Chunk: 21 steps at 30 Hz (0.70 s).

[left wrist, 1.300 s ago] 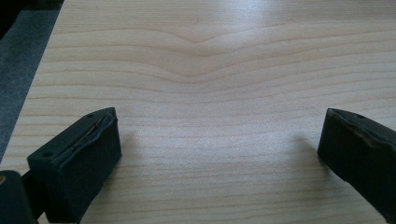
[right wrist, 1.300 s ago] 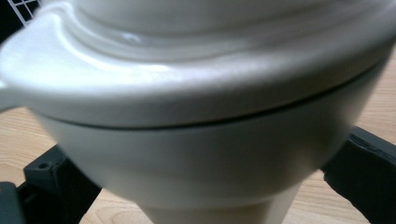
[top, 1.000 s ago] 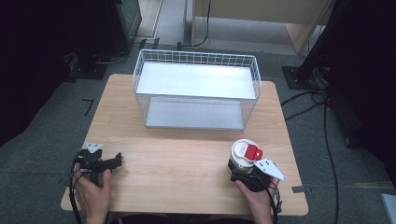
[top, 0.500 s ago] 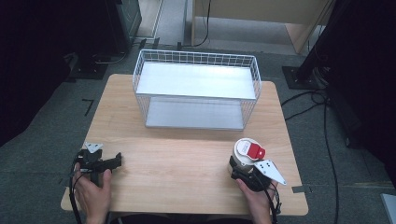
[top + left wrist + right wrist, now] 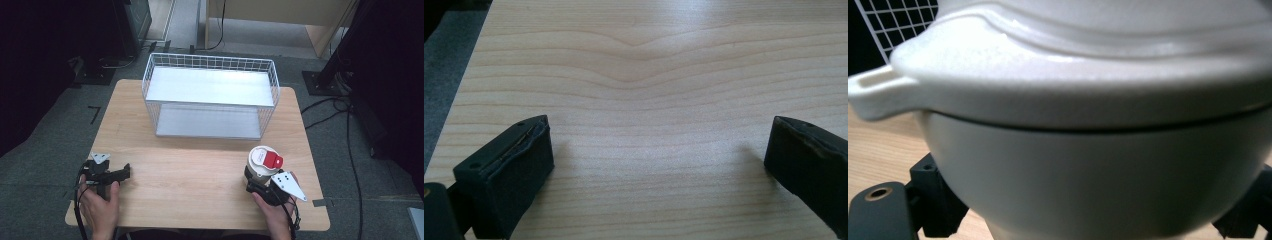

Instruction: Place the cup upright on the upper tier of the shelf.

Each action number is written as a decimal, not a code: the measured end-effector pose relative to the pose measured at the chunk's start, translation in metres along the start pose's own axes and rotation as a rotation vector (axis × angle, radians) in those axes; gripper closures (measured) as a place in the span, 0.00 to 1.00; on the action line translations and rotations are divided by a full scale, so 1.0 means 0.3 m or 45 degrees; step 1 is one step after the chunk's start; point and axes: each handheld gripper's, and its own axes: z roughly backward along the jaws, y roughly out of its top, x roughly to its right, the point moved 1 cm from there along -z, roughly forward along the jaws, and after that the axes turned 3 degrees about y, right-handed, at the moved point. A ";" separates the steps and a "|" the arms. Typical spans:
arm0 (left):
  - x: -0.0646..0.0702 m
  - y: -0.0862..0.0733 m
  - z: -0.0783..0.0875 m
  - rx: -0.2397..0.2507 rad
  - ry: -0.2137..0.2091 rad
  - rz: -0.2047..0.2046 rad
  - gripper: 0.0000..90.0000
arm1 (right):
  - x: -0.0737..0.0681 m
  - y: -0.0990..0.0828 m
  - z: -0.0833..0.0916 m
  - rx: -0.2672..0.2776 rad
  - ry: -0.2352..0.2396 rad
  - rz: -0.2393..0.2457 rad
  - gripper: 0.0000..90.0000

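Observation:
A white cup (image 5: 263,162) with a white lid and a red tab stands upright near the table's front right. My right gripper (image 5: 257,181) is shut on its lower body from the near side. In the right gripper view the cup (image 5: 1098,150) is very close, with a black finger (image 5: 935,205) pressed against each side of its base. My left gripper (image 5: 122,173) rests low at the front left of the table, pointing right. Its jaws (image 5: 659,155) stand wide open over bare wood with nothing between them.
A white wire basket (image 5: 210,104) with a pale flat bottom stands at the back middle of the wooden table (image 5: 190,180). Its mesh (image 5: 898,20) shows behind the cup. Dark stands and cables (image 5: 330,107) lie on the grey floor around the table.

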 end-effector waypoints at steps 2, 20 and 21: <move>0.000 0.000 0.000 0.000 0.000 0.000 0.00 | -0.008 0.011 -0.002 0.013 0.004 0.005 0.12; 0.000 0.000 0.000 0.000 0.000 0.000 0.00 | -0.032 0.133 -0.010 0.177 0.020 0.043 0.13; 0.000 0.000 0.000 0.000 0.000 0.000 0.00 | -0.035 0.143 -0.012 0.191 0.020 0.047 0.13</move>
